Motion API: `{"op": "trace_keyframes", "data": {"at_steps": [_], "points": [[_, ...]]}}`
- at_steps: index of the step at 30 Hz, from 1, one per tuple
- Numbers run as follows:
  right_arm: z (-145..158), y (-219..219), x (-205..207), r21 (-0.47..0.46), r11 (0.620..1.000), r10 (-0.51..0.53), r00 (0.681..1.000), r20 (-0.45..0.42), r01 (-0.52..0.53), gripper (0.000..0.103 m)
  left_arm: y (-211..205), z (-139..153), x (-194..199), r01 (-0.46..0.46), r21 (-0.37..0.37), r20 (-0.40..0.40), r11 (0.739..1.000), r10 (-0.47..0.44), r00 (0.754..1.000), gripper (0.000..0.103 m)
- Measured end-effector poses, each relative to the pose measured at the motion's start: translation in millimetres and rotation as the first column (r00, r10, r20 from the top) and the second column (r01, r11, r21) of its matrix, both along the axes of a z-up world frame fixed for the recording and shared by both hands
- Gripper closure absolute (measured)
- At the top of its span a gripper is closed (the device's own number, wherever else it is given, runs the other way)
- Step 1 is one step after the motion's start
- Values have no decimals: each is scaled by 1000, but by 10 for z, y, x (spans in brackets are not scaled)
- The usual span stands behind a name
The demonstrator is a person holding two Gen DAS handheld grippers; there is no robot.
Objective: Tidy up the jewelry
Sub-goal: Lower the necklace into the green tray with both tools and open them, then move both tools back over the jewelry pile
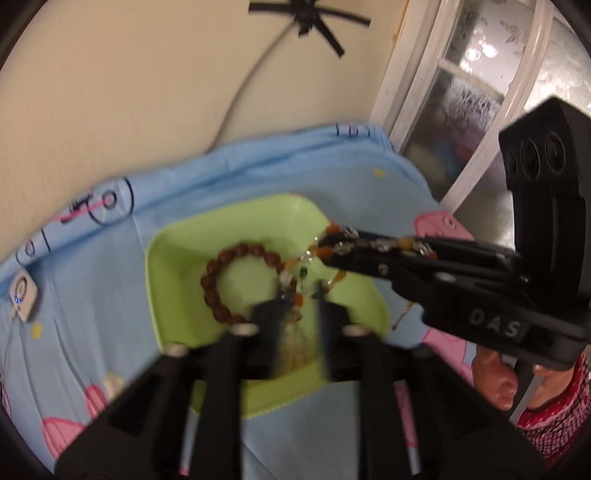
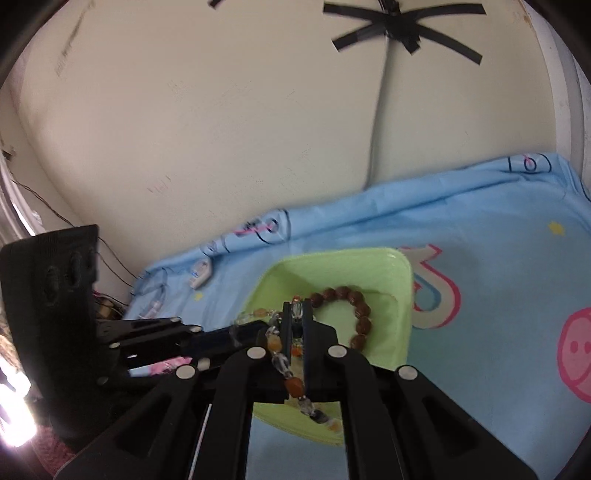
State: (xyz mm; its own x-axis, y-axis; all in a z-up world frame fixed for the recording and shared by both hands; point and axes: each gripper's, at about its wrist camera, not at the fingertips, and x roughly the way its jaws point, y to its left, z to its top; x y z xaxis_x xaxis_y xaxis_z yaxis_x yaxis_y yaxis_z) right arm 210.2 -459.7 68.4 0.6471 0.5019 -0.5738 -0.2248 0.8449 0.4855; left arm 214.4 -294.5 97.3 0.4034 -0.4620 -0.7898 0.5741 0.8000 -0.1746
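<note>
A cream wall (image 2: 221, 129) is filling the background, with black tape (image 2: 402, 27) fixing a cable to it. Below it a light-blue cartoon-print cloth (image 2: 498, 229) is covering the worktop. A lime-green tray (image 1: 184, 240) is sitting on the cloth, and a dark brown wooden bead bracelet (image 1: 225, 273) is lying inside it.

The right tongs (image 1: 327, 245) are reaching in over the tray's right side, clamping shut on a mixed strand of orange and clear beads (image 2: 284, 363); the strand is draping across the closed fingers and hanging down over the tray. The left tongs (image 1: 299, 301) are hovering above the tray's middle with their fingers partly apart, not pressing on anything, though the hanging beads are dangling between and just beyond the tips. A small white device (image 1: 24, 293) is resting on the cloth at the left.
</note>
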Motion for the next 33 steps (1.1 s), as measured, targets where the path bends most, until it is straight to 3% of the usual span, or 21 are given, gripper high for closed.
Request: {"op": "trace_keyframes", "data": {"at_steps": [1, 5, 9, 11, 16, 19, 22, 27, 30, 33], "points": [[-36, 24, 20, -34, 999, -5, 1000, -19, 5, 103, 10, -13, -11, -2, 2, -1, 1000, 2, 1000, 59], [-171, 56, 38, -116, 993, -23, 997, -76, 14, 103, 41, -57, -112, 22, 27, 11, 999, -23, 1000, 59], [-213, 119, 39, -178, 984, -17, 994, -107, -3, 103, 222, -2, -145, -8, -25, -9, 1000, 8, 1000, 59], [-163, 139, 61, -185, 982, -41, 995, -95, 23, 89, 332, 42, -155, -35, -54, -15, 998, 34, 999, 59], [42, 259, 176, -213, 977, -44, 996, -78, 26, 71, 745, 153, -240, -97, -111, -17, 989, 96, 995, 59], [61, 266, 168, -287, 956, -84, 994, -73, 60, 69, 1065, 200, -369, -114, -132, -3, 985, 115, 993, 59], [84, 185, -22, -254, 962, -116, 992, -40, 103, 69, 1437, 214, -545, -135, -146, 44, 980, 143, 989, 59], [142, 342, -579, -178, 976, -117, 992, 50, 124, 69, 2223, 84, -792, -282, -118, 118, 952, 296, 948, 54], [110, 609, -1061, -90, 991, -91, 986, 140, 104, 69, 2725, -14, -933, -403, -94, 163, 910, 414, 896, 54], [-163, 867, -1419, 12, 997, -81, 986, 146, 80, 69, 3105, -176, -1097, -494, -94, 189, 865, 502, 844, 54]]}}
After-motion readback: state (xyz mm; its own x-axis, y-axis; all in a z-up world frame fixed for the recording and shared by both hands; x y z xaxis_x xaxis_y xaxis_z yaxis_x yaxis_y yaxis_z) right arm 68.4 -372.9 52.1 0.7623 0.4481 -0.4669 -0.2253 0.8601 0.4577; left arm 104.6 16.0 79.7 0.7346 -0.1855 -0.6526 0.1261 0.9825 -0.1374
